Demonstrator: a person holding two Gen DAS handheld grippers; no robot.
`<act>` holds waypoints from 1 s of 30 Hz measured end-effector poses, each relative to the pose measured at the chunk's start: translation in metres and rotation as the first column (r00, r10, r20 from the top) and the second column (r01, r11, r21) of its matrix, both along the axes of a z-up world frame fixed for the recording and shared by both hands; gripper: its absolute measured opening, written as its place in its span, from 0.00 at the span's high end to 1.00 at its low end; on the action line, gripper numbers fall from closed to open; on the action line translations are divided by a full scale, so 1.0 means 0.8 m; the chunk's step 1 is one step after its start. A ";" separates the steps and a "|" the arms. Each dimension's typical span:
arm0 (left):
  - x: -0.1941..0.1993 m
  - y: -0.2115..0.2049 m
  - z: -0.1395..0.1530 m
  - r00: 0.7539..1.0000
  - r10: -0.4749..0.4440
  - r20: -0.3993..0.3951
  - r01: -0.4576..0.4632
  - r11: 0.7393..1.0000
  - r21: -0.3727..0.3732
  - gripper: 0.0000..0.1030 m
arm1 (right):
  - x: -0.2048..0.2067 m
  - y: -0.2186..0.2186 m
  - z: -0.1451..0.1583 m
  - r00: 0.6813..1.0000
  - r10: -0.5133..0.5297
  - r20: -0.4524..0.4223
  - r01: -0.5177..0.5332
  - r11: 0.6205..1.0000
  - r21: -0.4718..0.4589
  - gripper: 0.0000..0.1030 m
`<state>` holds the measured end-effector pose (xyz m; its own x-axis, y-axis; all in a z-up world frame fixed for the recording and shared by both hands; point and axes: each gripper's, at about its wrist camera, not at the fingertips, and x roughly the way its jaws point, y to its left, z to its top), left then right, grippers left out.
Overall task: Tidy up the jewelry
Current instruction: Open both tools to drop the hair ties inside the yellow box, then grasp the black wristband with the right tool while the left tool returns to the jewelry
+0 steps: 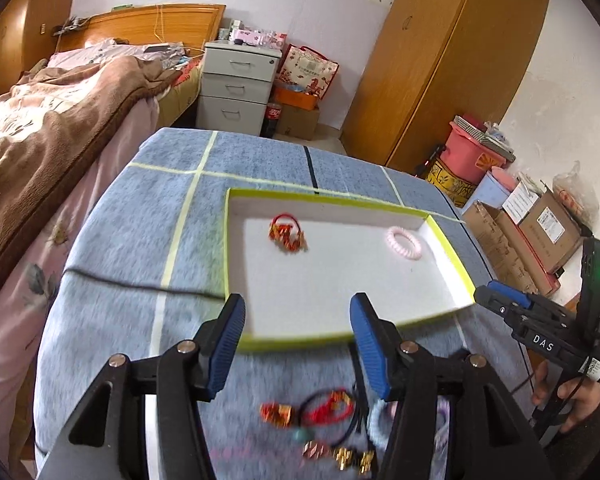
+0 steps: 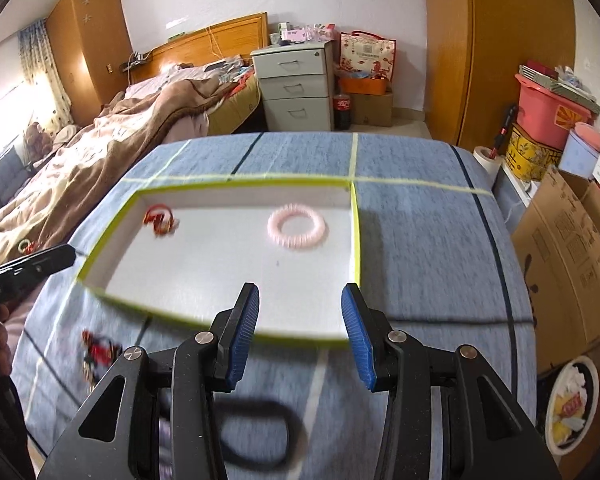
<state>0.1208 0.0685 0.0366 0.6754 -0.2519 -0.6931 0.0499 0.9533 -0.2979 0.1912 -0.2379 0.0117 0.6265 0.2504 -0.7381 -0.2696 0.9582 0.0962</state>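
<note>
Both jaws parted, empty; ribbed pink ring (image 2: 296, 226) in shallow tray (image 2: 354, 240); blurred black loop (image 2: 256, 432).

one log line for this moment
left gripper open, empty | right gripper open, empty | tray: pink bracelet, red hair tie | loose jewelry outside

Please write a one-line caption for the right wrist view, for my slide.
Open right gripper above blue cloth, facing a yellow-rimmed tray holding a pink bracelet and red hair tie.

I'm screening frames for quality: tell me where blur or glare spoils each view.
Left wrist view: the loose jewelry pile is smeared, the tray's near rim soft. Right wrist view: the black hair band is badly blurred; window glare washes the left edge.
</note>
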 end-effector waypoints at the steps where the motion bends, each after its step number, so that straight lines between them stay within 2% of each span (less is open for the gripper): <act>1: -0.006 0.003 -0.002 1.000 0.006 -0.003 -0.006 1.000 -0.003 0.45 | -0.005 -0.002 -0.002 1.000 0.000 -0.003 0.000 1.000 0.001 0.57; 8: -0.040 0.009 -0.013 1.000 0.011 -0.017 -0.011 0.999 0.032 0.45 | -0.038 -0.012 -0.022 0.999 -0.004 -0.034 0.005 1.000 0.007 0.57; 16: -0.070 0.008 -0.030 0.999 0.007 -0.035 -0.007 1.000 0.013 0.44 | -0.056 -0.011 -0.042 0.998 0.018 -0.065 -0.020 0.999 -0.034 0.57; 19: -0.077 0.007 -0.039 0.999 0.020 -0.048 -0.019 0.999 0.029 0.44 | -0.058 -0.011 -0.044 0.997 0.028 -0.066 -0.031 0.999 -0.035 0.57; 24: -0.088 0.014 -0.049 0.998 0.031 -0.062 -0.032 0.999 -0.022 0.44 | -0.056 -0.010 -0.051 0.997 0.027 -0.075 -0.030 0.999 -0.027 0.57; 27: -0.095 0.013 -0.052 0.998 0.024 -0.058 -0.025 1.000 -0.018 0.44 | -0.053 -0.007 -0.053 0.997 0.034 -0.075 -0.037 0.999 -0.034 0.57; 29: -0.097 0.012 -0.056 0.997 0.024 -0.069 -0.025 1.000 -0.011 0.44 | -0.051 -0.005 -0.056 0.996 0.032 -0.081 -0.035 0.999 -0.039 0.61; 30: -0.099 0.011 -0.058 0.997 0.021 -0.071 -0.021 1.000 -0.007 0.44 | -0.050 -0.005 -0.057 0.996 0.032 -0.086 -0.035 0.999 -0.041 0.73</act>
